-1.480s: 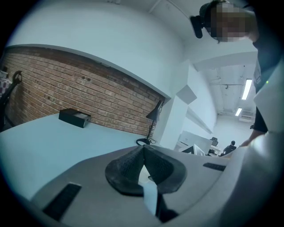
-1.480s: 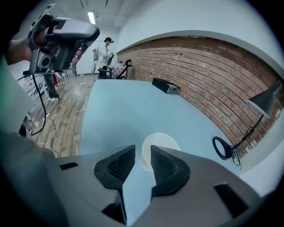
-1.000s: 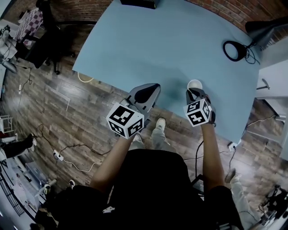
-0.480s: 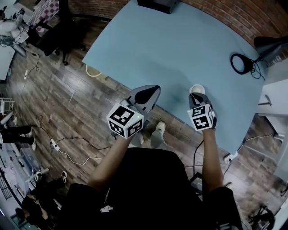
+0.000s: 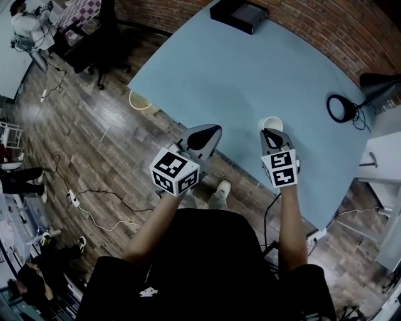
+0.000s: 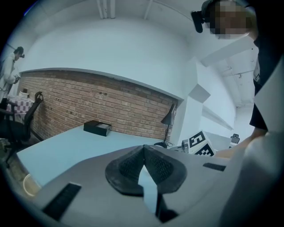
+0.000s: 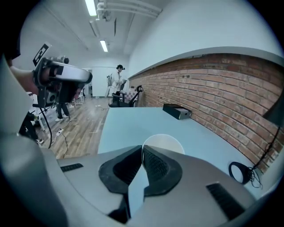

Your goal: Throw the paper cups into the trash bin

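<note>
One cup [image 5: 271,123], rim pinched in my right gripper [image 5: 270,135], jaws just been closing on it, at table [image 5: 238,69] near edge. My left gripper [image 5: 203,133] shut, empty, same edge. Step: pickup. Next: carry to bin [image 5: 140,100], probably that tan ring on floor [image 5: 94,144] off table left edge, release over it. Blue top, brick wall [image 5: 326,25] beyond table.

We see a pale blue tabletop [image 5: 238,69] running up to a brick wall [image 5: 338,28]. A flat black box [image 5: 241,14] lies at its far end, just beside the wall. A black desk lamp [image 5: 376,81] stands at the right corner. On the wooden floor [image 5: 94,144] cables [image 5: 100,210] trail, and a black office chair [image 5: 94,53] stands well apart.
</note>
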{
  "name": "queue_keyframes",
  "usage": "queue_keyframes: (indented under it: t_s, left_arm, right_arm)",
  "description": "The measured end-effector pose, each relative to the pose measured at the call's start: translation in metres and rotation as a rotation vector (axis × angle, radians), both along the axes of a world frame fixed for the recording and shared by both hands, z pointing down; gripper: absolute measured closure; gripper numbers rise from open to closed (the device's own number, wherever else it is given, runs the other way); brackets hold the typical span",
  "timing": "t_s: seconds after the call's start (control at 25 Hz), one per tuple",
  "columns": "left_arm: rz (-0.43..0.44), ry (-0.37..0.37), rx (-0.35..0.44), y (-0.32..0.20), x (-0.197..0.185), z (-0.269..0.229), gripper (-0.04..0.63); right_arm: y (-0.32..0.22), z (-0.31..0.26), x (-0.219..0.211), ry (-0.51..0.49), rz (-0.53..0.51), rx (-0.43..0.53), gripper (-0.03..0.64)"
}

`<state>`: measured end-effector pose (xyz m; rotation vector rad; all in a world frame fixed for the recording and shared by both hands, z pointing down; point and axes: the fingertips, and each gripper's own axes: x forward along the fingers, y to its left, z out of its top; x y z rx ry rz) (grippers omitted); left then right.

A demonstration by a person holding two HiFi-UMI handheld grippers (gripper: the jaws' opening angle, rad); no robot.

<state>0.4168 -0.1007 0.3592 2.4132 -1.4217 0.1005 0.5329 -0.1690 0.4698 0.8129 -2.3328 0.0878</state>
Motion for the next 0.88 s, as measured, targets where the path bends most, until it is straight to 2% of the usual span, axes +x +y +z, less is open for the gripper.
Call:
queue_keyframes:
  t_s: [0.32,0.56,0.88]
  left_arm:
    - [-0.075,0.009,0.045,0.005,-0.036,-0.015,0.592]
    - [-0.132,0.019,0.073,0.008,-0.066,-0.026,0.592]
    - [-0.218,0.004,0.087,0.019,-0.115,-0.034,0.592]
  right_arm:
    - [-0.001,-0.042,-0.050,-0.106,-0.073,0.070,0.603]
    - [0.002,-0.061,-0.091,-0.166,-0.108,0.079,0.603]
    - [0.020,-0.086,-0.158,-0.269,-0.207,0.079,0.603]
